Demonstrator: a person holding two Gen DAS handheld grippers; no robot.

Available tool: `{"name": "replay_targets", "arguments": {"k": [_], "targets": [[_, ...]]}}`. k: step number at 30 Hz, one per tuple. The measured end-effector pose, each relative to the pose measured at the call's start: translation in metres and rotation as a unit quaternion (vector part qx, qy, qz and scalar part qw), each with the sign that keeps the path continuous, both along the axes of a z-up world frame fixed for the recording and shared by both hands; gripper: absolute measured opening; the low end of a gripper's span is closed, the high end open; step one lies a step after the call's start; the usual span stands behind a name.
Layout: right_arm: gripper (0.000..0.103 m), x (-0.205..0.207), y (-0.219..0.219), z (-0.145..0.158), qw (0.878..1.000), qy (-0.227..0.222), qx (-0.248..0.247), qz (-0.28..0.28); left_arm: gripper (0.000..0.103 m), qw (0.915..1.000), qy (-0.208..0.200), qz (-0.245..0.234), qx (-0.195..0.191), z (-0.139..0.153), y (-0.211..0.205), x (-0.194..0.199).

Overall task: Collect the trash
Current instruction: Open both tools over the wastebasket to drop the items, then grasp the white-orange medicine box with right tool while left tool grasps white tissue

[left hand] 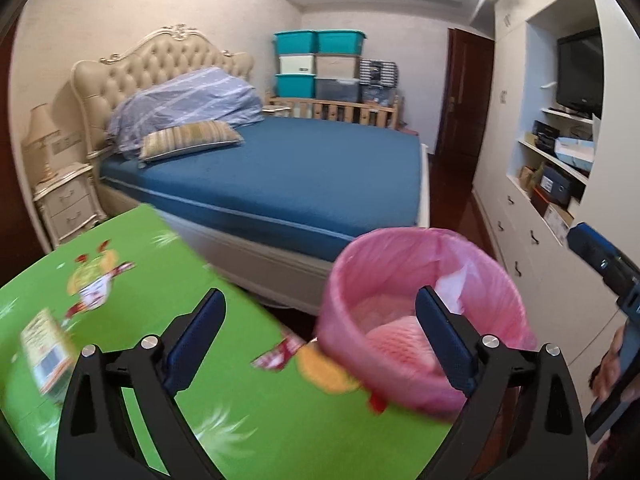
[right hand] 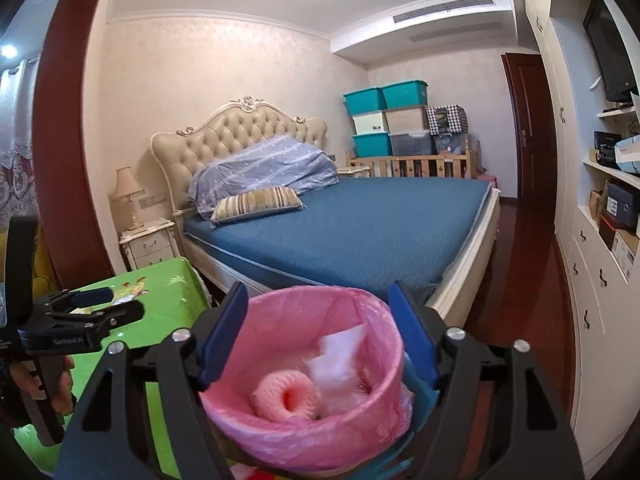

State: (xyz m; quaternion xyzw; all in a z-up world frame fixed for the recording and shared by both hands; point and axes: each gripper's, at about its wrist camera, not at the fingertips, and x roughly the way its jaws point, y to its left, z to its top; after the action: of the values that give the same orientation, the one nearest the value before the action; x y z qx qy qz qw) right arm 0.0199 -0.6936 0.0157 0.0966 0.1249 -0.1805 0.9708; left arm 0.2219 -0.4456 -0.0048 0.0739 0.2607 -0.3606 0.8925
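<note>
Trash bin (right hand: 304, 380), pink liner, sits at the right edge of the green printed worktop (left hand: 168, 408); a pink foam net (right hand: 286, 398) and white paper (right hand: 340, 352) lie inside. Right gripper (right hand: 318, 330): jaws spread, straddling the bin rim, nothing pinched. Left gripper (left hand: 320, 340): jaws spread wide, empty, bin at 1 o'clock of it. Blurred carton (left hand: 46, 354) at 9 o'clock on the worktop. Bed (left hand: 288, 176) at 12, wardrobe shelving (left hand: 560, 168) at 3.

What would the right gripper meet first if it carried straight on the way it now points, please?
Most likely the pink-lined bin: it sits directly ahead of the open right gripper, between its fingers, though depth is hard to judge.
</note>
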Motion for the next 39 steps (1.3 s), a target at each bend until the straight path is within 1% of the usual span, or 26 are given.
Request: {"name": "replay_targets", "arguments": {"k": [2,4,7,10,11,15,17,20,23,25,30,31,35,39], "targets": [[0.073,0.002,0.013,0.004,1.000,-0.001,-0.004,0.009,0.090,0.9999,-0.005,0.011,-0.002,0.002,0.022,-0.007],[0.077,0.007,0.026,0.005,1.000,0.001,-0.004,0.021,0.090,0.9997,-0.015,0.020,0.003,0.003,0.050,-0.017],[0.078,0.025,0.052,-0.002,0.999,0.011,-0.003,0.042,0.090,0.9987,-0.032,0.032,0.024,0.000,0.076,-0.029],[0.078,0.046,0.079,-0.014,0.998,0.029,0.005,0.062,0.090,0.9952,-0.058,0.056,0.056,-0.003,0.112,-0.039],[0.078,0.054,0.088,-0.018,0.997,0.035,0.009,0.070,0.090,0.9945,-0.062,0.060,0.060,-0.003,0.120,-0.042],[0.078,0.083,0.136,-0.034,0.992,0.061,0.011,0.109,0.090,0.9881,-0.087,0.095,0.083,-0.007,0.176,-0.055],[0.080,0.097,0.163,-0.038,0.989,0.073,0.006,0.131,0.090,0.9847,-0.088,0.120,0.091,-0.011,0.208,-0.057],[0.083,0.116,0.201,-0.043,0.983,0.087,-0.004,0.160,0.090,0.9800,-0.075,0.158,0.094,-0.014,0.245,-0.054],[0.083,0.131,0.236,-0.046,0.977,0.102,-0.012,0.186,0.090,0.9739,-0.054,0.204,0.085,-0.016,0.289,-0.048],[0.083,0.143,0.256,-0.047,0.973,0.115,-0.018,0.198,0.090,0.9707,-0.044,0.223,0.077,-0.015,0.307,-0.047],[0.084,0.170,0.291,-0.054,0.964,0.145,-0.029,0.223,0.090,0.9573,-0.010,0.284,0.055,-0.020,0.361,-0.039],[0.087,0.177,0.298,-0.056,0.962,0.152,-0.030,0.225,0.090,0.9550,-0.001,0.292,0.051,-0.022,0.368,-0.037],[0.087,0.196,0.313,-0.059,0.955,0.171,-0.038,0.238,0.090,0.9449,0.037,0.324,0.033,-0.030,0.395,-0.027],[0.088,0.221,0.326,-0.061,0.948,0.188,-0.047,0.251,0.090,0.9396,0.052,0.337,0.026,-0.033,0.403,-0.021]]}}
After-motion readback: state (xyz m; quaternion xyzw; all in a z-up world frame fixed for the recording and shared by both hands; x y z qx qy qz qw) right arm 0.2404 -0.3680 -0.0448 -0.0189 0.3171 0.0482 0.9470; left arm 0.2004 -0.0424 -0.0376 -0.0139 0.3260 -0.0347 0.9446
